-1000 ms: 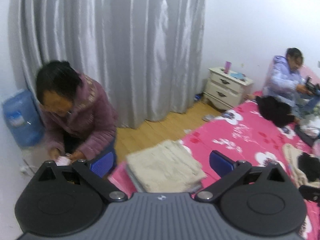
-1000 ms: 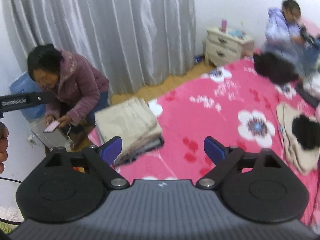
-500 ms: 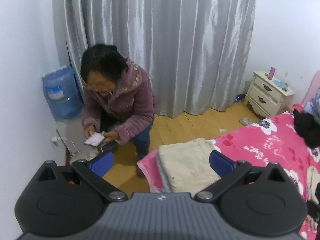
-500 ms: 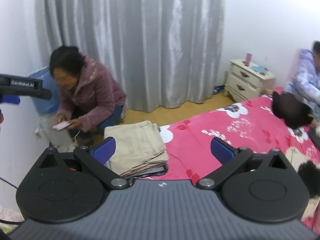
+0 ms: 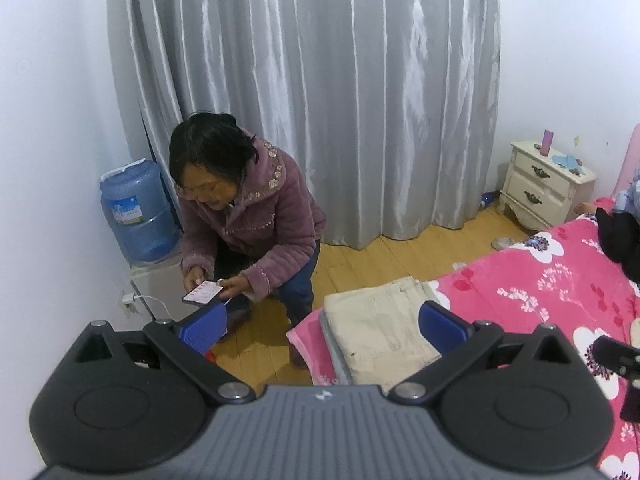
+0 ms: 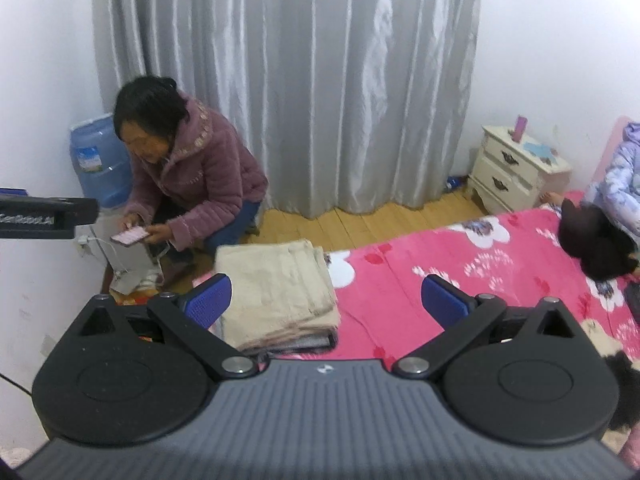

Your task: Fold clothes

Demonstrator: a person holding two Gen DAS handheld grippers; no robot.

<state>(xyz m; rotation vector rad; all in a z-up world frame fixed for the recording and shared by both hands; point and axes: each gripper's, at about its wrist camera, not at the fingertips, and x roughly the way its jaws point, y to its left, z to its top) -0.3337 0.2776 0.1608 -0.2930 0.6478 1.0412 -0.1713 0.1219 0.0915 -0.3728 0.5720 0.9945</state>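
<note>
both grippers, left [image 5: 322,324] and right [image 6: 326,300], hang above the bed [image 6: 460,264] with jaws spread and empty; folded beige clothes [image 6: 276,292] sit at its corner.

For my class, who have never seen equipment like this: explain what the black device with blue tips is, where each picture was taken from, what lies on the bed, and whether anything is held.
There is no robot. A person holds a two-finger claw in each hand, each with its own camera looking along the fingers. One picture comes from the left claw, the other from the right claw. Both are open and hold nothing. On the corner of the pink flowered blanket lies a folded stack of beige clothes. A person in a purple jacket crouches on the floor with a phone.
</note>
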